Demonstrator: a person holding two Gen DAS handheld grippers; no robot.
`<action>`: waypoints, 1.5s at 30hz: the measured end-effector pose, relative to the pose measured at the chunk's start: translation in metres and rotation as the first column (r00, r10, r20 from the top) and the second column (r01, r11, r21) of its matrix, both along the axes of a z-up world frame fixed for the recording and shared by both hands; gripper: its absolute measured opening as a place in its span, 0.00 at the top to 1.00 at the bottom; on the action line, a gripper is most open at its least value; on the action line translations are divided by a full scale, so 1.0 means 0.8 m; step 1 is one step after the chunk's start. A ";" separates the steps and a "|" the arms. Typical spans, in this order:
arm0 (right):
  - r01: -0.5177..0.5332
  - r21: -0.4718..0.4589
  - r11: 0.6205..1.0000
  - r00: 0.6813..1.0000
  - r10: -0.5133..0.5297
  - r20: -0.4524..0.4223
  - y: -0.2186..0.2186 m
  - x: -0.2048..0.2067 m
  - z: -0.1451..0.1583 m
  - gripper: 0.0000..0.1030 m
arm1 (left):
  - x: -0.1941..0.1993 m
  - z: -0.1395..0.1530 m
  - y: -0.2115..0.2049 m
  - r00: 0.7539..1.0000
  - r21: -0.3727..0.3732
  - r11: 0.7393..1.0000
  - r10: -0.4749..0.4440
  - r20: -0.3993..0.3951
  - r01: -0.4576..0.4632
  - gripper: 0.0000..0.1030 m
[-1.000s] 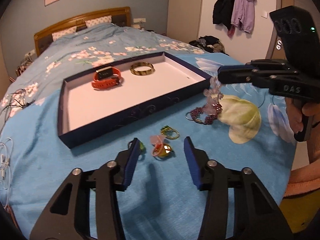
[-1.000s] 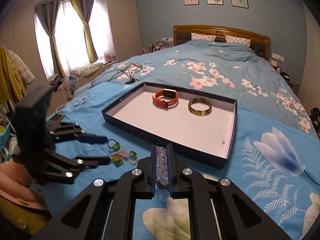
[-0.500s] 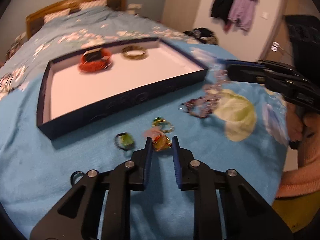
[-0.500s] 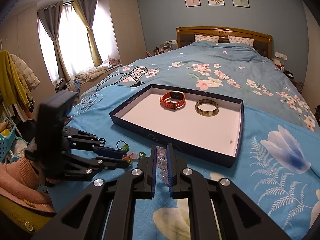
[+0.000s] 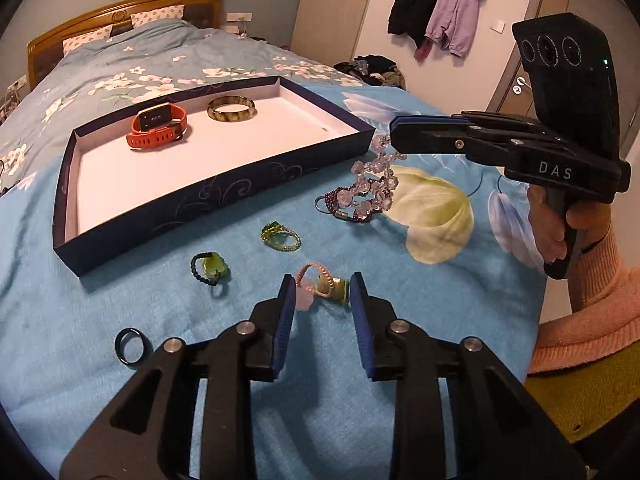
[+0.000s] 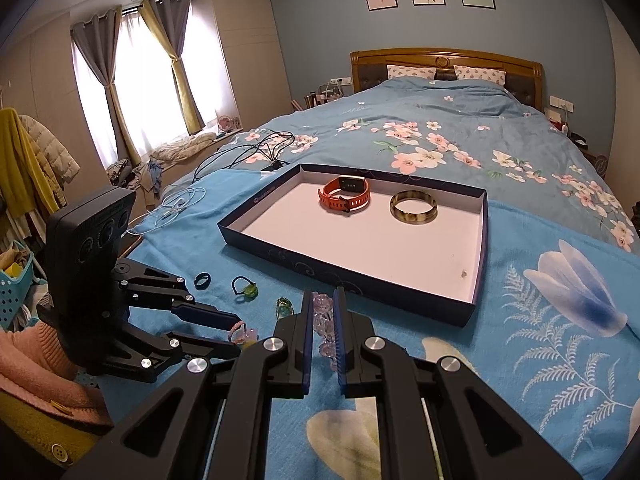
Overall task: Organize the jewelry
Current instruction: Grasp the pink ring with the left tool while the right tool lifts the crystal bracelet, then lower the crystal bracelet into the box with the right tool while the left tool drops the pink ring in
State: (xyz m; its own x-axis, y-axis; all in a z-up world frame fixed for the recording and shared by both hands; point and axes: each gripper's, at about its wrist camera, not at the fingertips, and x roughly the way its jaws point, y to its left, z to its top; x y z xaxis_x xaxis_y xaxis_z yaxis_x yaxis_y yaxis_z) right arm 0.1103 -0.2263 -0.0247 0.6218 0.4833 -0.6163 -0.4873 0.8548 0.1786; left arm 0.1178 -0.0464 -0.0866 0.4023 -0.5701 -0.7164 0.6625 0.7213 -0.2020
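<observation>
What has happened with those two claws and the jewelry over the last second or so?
The left claw narrowed around the little rings, pink ring and yellow one; its jaws are opening again, neither ring visibly gripped. The right claw stayed shut on the clear bead bracelet, part lifted. Watch and bangle stayed in the tray.

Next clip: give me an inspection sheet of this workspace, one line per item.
Surface: blue floral bedspread.
Job's things: box lid holds an orange watch and a bangle; crystal bracelet, green ring, green-stone ring, pink ring and black ring lie on the bedspread.
Clutter: nothing seen.
Grippers: left tool opening, pink ring between the jaws; right tool shut on crystal bracelet.
Cables: white cords and black cords on the bed.
Surroundings: curtains, hanging coats.
</observation>
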 end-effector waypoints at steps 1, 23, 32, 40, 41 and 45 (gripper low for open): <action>0.000 0.000 1.000 1.000 0.000 0.000 -0.001 0.000 0.000 0.92 | -0.001 -0.001 0.002 1.000 0.005 1.000 0.006 0.001 -0.006 0.74; 0.005 0.021 1.000 0.999 -0.006 0.047 -0.001 0.005 0.018 0.92 | 0.011 0.031 0.024 0.995 -0.064 0.994 0.092 0.044 -0.089 0.96; 0.011 0.029 1.000 0.997 -0.014 0.077 0.000 0.032 0.037 0.92 | 0.031 0.066 0.034 0.982 -0.052 0.990 0.136 0.132 -0.130 0.96; 0.037 0.032 0.999 0.995 -0.040 0.089 0.007 0.067 0.042 0.92 | 0.065 0.078 0.040 0.972 -0.021 0.984 0.176 0.158 -0.175 0.95; 0.039 0.032 0.999 0.995 -0.042 0.087 0.009 0.073 0.042 0.92 | 0.068 0.078 0.039 0.970 -0.015 0.984 0.180 0.161 -0.180 0.95; 0.053 0.035 0.998 0.996 -0.055 0.070 0.013 0.095 0.037 0.92 | 0.086 0.074 0.039 0.968 0.004 0.980 0.196 0.157 -0.199 0.95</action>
State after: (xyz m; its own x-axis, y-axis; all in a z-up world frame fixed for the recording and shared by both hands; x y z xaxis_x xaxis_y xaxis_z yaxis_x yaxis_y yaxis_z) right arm 0.1865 -0.2162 0.0045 0.6890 0.4671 -0.5541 -0.4533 0.8743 0.1734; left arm 0.1862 -0.0154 -0.0273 0.6127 -0.4544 -0.6466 0.5285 0.8439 -0.0923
